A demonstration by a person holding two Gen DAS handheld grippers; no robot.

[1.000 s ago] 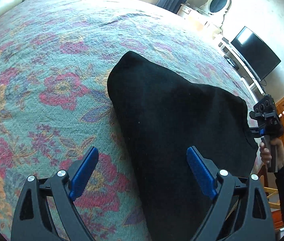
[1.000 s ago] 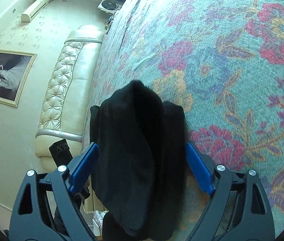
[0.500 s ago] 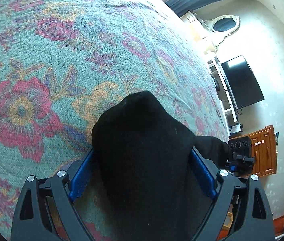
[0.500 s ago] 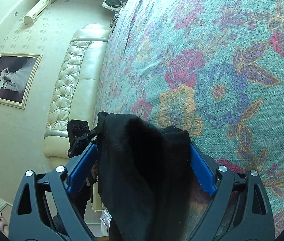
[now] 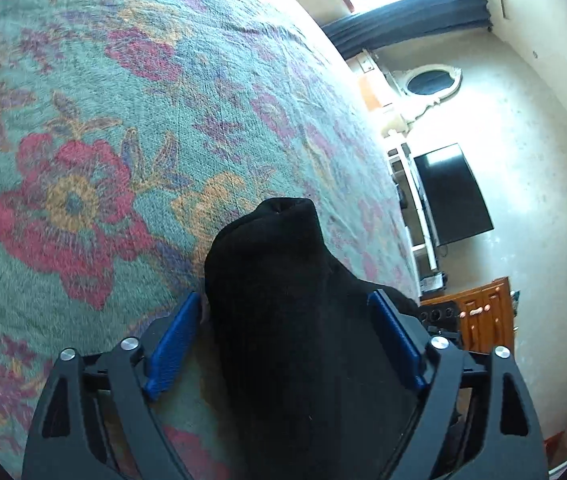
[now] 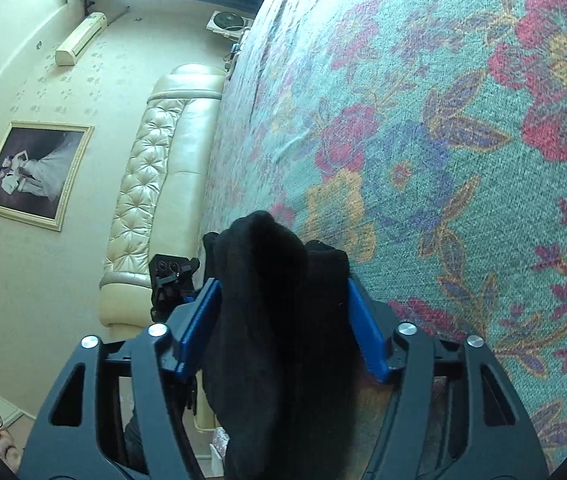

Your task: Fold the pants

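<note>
The floral teal bedspread-covered bed point(image 5: 131, 92) lies bare ahead of both grippers toward its far edge, offering open passage, while the bunched black fabric pants point(image 5: 283, 300) fill the gap between each pair of blue-padded fingers point(image 6: 199, 320), and a cream tufted leather headboard point(image 6: 151, 184) borders one bed edge.

Right gripper point(image 6: 283, 328) has its blue-padded jaws closed against a bunched fold of black pants point(image 6: 279, 320), above the floral bedspread point(image 6: 463, 140), with the left gripper point(image 6: 171, 280) just beside the fabric near the cream tufted headboard point(image 6: 151, 184).
</note>
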